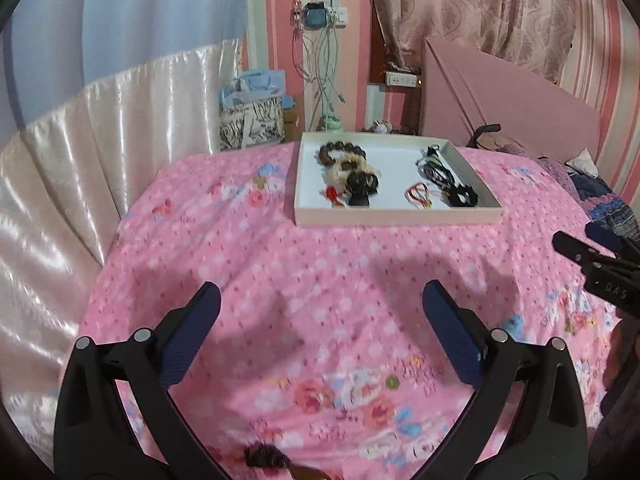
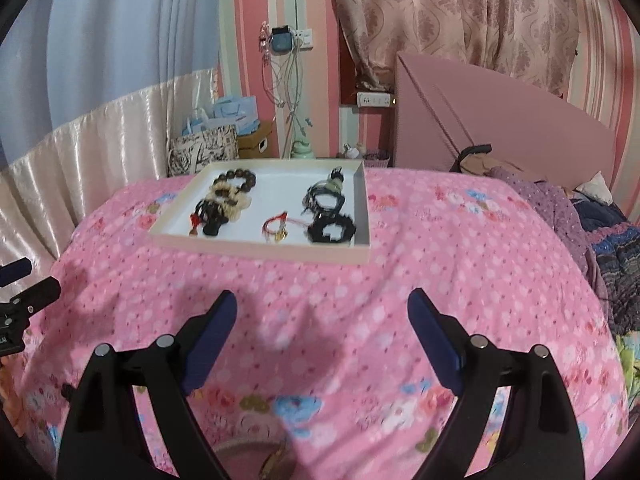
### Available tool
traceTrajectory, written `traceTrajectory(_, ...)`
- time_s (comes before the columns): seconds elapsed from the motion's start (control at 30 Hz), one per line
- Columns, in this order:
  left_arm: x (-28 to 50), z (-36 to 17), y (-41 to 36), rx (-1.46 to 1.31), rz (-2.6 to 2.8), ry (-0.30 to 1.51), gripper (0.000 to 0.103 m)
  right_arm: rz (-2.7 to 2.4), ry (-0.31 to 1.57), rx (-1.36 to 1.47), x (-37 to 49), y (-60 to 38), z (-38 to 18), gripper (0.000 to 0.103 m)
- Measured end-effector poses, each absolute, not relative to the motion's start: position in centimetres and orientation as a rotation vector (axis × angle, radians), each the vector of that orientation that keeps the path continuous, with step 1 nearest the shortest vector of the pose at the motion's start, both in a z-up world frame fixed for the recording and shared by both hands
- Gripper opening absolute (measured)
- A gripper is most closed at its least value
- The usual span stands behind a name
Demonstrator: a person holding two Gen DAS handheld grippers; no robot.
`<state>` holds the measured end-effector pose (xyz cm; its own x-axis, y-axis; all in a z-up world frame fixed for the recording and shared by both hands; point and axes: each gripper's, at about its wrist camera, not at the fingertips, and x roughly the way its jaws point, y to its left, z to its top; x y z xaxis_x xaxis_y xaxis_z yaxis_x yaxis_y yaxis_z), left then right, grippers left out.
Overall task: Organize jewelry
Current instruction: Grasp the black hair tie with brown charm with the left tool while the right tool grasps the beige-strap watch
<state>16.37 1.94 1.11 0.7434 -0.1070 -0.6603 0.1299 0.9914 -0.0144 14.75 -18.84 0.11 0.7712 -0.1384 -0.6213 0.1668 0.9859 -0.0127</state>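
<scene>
A shallow white tray [image 1: 396, 216] with a pale rim lies flat on a pink floral bedspread [image 1: 320, 280], toward the far side of the bed. The jewelry sits inside it in two clusters. In the left cluster there are three bead bracelets laid overlapping: a dark brown one [image 1: 342, 150] at the back, a cream one [image 1: 352, 168] in the middle and a black one [image 1: 362, 188] nearest, with a small red tassel [image 1: 331, 194] beside it. In the right cluster a red cord bracelet [image 2: 280, 224] lies nearest the middle of the tray, a black frilled band [image 2: 332, 228] sits at the near right corner, and a tangle of dark cords [image 2: 326, 194] runs back along the right wall; how many pieces make up that tangle cannot be told.

Both grippers hang above the bedspread on the near side of the tray, well apart from it. The left gripper [image 1: 322, 308] has its jaws spread wide with nothing between them, and so does the right gripper [image 2: 322, 312]. Each shows at the edge of the other's view.

Bare bedspread runs between the grippers and the tray's near rim. To the left the bed ends at a shiny cream curtain [image 1: 80, 160]; to the right lie bunched clothes [image 2: 592, 232] below a pink headboard [image 2: 500, 128]. Something brown and blurred [image 1: 264, 456] lies at the near edge in the left view.
</scene>
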Motion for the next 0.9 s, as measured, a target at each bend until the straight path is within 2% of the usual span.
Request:
traceTrajectory(0.3,14.2,-2.4,3.4,-0.002,-0.110,0.790,0.100,-0.188,0.717,0.031,12.1,-17.8,-3.3,0.087)
traceTrajectory(0.9,8.6,-6.5,4.7,-0.042,-0.063,0.866,0.100,-0.204,0.793,0.025,8.3,-16.6,-6.7,0.087)
